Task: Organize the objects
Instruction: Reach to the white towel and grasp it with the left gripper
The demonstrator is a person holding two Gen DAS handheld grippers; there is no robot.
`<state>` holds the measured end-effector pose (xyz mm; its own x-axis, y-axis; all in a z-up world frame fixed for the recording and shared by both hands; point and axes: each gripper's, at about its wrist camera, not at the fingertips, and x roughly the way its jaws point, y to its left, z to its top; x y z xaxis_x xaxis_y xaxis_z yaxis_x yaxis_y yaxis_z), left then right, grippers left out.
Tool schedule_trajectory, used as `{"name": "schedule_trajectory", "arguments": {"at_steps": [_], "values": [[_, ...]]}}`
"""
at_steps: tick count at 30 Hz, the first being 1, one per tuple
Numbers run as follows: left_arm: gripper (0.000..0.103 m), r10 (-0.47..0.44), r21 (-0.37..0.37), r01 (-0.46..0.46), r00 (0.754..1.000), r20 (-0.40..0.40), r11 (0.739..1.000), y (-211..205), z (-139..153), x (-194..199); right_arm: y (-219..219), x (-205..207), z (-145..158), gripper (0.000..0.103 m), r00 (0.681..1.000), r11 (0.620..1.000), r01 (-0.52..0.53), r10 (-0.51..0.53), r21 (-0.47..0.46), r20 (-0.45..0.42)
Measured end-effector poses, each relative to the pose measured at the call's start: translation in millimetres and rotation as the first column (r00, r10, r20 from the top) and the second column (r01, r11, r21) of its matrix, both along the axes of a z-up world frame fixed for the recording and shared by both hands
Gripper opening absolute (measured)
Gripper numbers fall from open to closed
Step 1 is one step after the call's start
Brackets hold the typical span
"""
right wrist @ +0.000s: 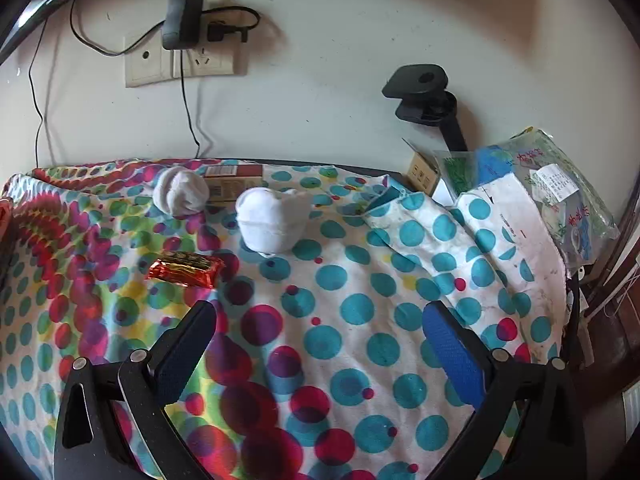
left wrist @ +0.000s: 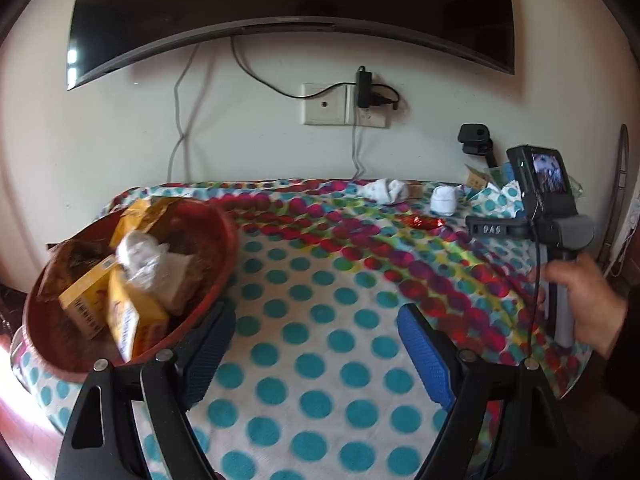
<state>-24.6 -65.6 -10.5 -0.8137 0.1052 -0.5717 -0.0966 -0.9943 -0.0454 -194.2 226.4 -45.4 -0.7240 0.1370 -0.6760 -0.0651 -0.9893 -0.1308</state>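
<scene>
The right gripper (right wrist: pixel 320 344) is spread wide and empty over bare cloth; the left gripper (left wrist: pixel 316 344) likewise, beside the red bowl (left wrist: pixel 224 236); next, probably, the red wrapper (right wrist: pixel 186 269), then 2 white sock balls (right wrist: pixel 272 220); open room around, table edge far right.

My claw's pads (right wrist: pixel 452 356) are blue on black arms. The tablecloth (right wrist: pixel 360 360) is white with teal dots and red-purple circles. Near its far edge, two white socks (right wrist: pixel 272 216); nearer me, a shiny red wrapper (right wrist: pixel 186 269). Red bowl (left wrist: pixel 212 248), yellow boxes (left wrist: pixel 132 320).
</scene>
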Motion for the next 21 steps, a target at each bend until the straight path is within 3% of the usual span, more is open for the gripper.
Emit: {"name": "schedule_trajectory", "arguments": {"at_steps": [6, 11, 13, 16, 21], "values": [[0.085, -0.101, -0.06, 0.103, 0.994, 0.042, 0.993, 65.5, 6.4, -92.4, 29.9, -1.5, -3.9, 0.102, 0.995, 0.988, 0.102, -0.099, -0.119, 0.028], [0.086, -0.19, -0.142, 0.204, 0.976, 0.104, 0.969, 112.7, -14.1, -159.1, 63.2, 0.5, -10.9, 0.101, 0.962, 0.944, 0.274, -0.266, -0.184, 0.069], [0.085, -0.138, -0.173, 0.155, 0.985, 0.105, 0.973, 119.6, -21.8, -180.6, 70.5, 1.7, -13.2, 0.101, 0.955, 0.931, 0.296, -0.285, -0.213, 0.08], [0.086, -0.038, -0.114, 0.052, 0.991, 0.125, 0.992, 112.2, -29.9, -216.0, 73.1, 0.0, -16.0, 0.101, 0.956, 0.927, 0.293, -0.277, -0.235, 0.097], [0.086, 0.025, -0.059, -0.015, 0.986, 0.164, 0.998, 114.4, -33.8, -271.6, 74.5, -4.2, -19.9, 0.101, 0.958, 0.924, 0.284, -0.26, -0.257, 0.123]]}}
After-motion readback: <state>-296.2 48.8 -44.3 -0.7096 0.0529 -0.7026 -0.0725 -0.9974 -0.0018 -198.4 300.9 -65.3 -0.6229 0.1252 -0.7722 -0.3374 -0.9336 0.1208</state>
